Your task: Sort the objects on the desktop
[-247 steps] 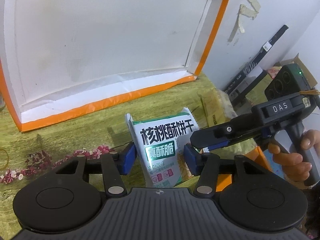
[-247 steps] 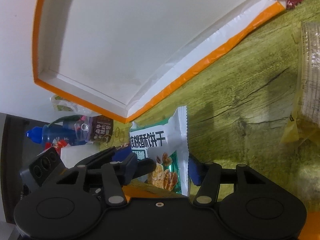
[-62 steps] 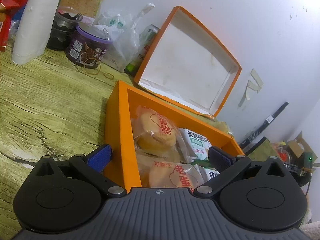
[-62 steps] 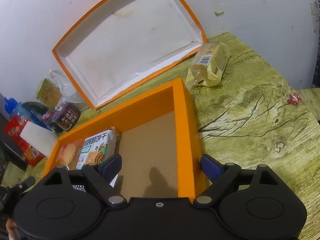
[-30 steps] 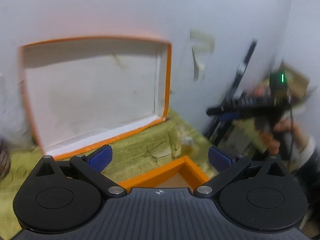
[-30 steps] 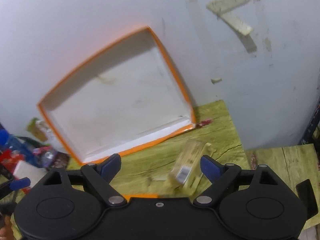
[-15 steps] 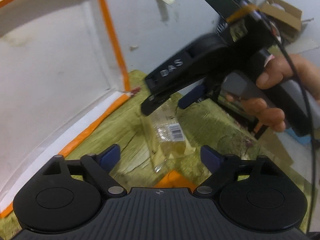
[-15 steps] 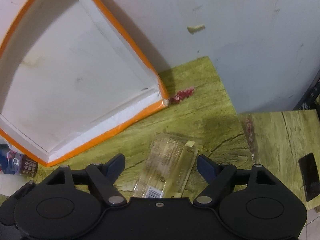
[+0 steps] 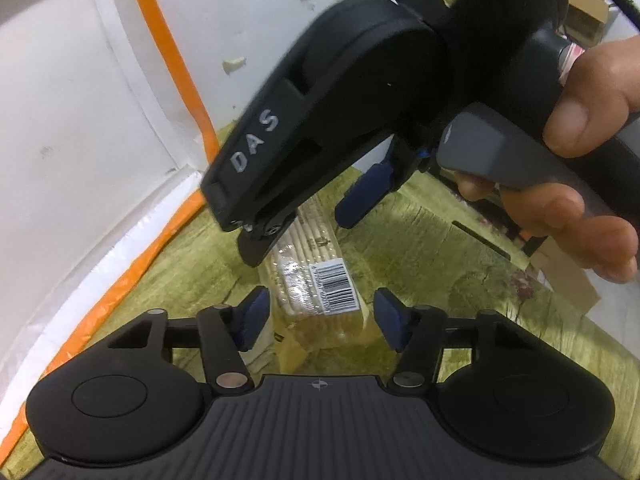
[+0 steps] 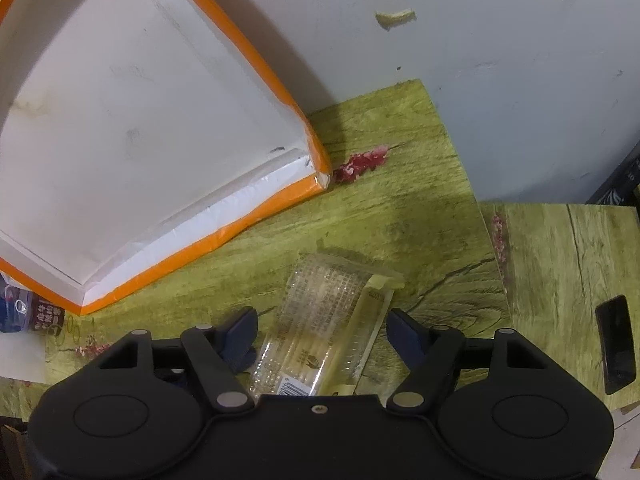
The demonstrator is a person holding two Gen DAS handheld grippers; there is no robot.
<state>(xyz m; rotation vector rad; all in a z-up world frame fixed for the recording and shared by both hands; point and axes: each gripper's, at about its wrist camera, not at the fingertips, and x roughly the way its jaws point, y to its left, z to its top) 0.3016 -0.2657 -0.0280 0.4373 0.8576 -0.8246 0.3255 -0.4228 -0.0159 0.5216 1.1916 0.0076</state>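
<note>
While the left gripper [image 9: 318, 316] points down at the green wood-grain table [image 9: 460, 280], its jaws, which have just been closing, bracket a clear cracker packet [image 9: 316, 292] without visibly pressing it; the right gripper [image 9: 308, 236] straddles the packet's far end at twelve o'clock, a hand [image 9: 580, 168] on its handle. From the right wrist, those jaws, also just narrowing, flank the same packet [image 10: 320, 332] with gaps; an orange-edged lid [image 10: 140, 140] leans at ten o'clock
</note>
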